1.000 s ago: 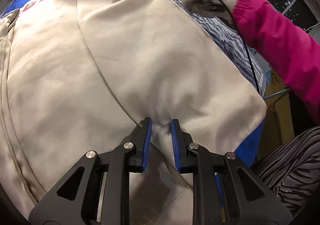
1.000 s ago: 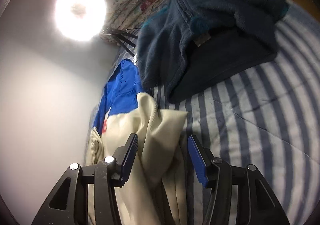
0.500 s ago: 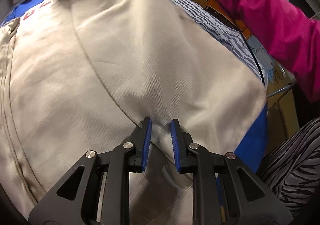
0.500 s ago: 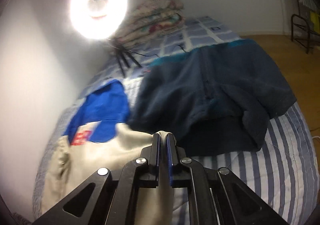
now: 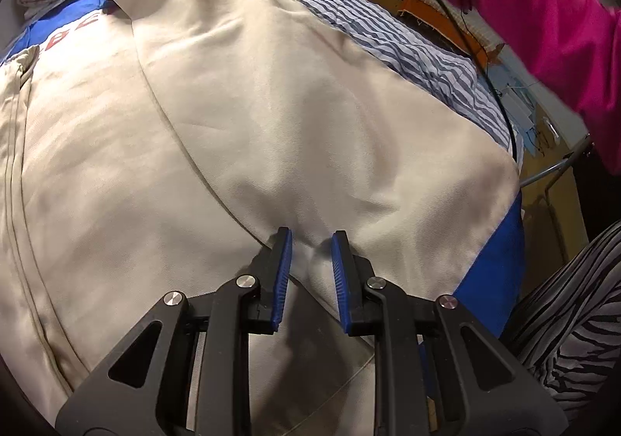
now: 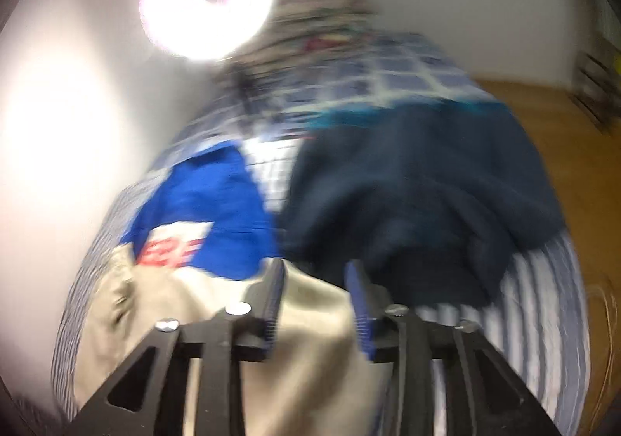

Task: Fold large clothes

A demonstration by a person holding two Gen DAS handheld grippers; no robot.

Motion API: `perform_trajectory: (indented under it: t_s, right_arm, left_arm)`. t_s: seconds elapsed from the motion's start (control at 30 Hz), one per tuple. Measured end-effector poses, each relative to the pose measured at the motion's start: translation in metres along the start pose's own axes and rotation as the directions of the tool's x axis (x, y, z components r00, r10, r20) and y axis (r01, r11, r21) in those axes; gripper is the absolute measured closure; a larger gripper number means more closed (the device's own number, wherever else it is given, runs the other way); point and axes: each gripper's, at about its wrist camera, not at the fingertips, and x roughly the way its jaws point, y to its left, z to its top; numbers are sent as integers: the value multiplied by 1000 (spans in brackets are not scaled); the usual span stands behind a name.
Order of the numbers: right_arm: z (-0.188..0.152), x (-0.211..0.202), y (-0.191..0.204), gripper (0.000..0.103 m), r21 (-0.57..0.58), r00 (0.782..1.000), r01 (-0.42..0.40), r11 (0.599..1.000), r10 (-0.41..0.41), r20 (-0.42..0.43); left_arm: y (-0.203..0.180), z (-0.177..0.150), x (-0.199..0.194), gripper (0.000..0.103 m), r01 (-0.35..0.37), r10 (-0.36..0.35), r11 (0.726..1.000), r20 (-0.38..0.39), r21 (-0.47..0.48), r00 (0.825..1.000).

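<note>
Since a second ago the right gripper (image 6: 312,306) has let go of the cream flap it carried across and pulled up and away; its jaws have just been opening, and they now stand apart with nothing pressed between them, the cloth only showing behind, though this view is blurred. Nearest, the left gripper (image 5: 308,273) is clamped on a pinch of the cream-and-blue jacket (image 5: 240,118), which lies spread on the striped bed (image 5: 407,48). One side panel is already folded over the jacket's middle. I judge the fold as roughly begun: the other side and the final halving are left. Farther off lies a dark blue fleece (image 6: 419,195), not yet folded. No containers are in view.
</note>
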Motion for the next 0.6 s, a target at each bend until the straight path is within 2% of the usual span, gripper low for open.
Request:
perform_trajectory:
  t_s: [0.07,0.2,0.27,0.33,0.43,0.47,0.5,0.53,0.6]
  right_arm:
    - [12,24,24,59,-93,999,-5,996,0,-53]
    - [23,80,58,60,-229,986,40,973,-75,-146]
    - [23,103,68,59,-281,976,51,958,-108,-190]
    - [16,126,70,56,-339,956,102,935,-187,-228]
    - [9,138,67,56,-379,936,149,913,-254,-242]
    - [7,139,67,68,-381,936,145,913,-251,-246]
    - [6,140,65,96,-383,934,149,912,-257,-249]
    - [6,139,64,99,-384,932,168,908,-273,-239]
    - [8,127,63,102,-355,950,160,921,-242,-199]
  left_arm:
    - [0,0,1,84,7,-7,1000,0,-2,1000]
    - [1,0,1,84,15,-15,1000,3,-4,1000]
    - [2,-1,0,84,20,-20,1000,5,-6,1000]
    - [4,-2,0,84,29,-28,1000,6,-12,1000]
    - [6,-2,-1,84,38,-38,999,7,-19,999]
    - [7,-2,-1,84,42,-42,999,7,-22,999]
    - [7,-1,0,84,44,-44,999,8,-23,999]
    - [8,-1,0,84,47,-47,999,8,-25,999]
    - [10,-1,-1,84,50,-50,998,8,-28,999]
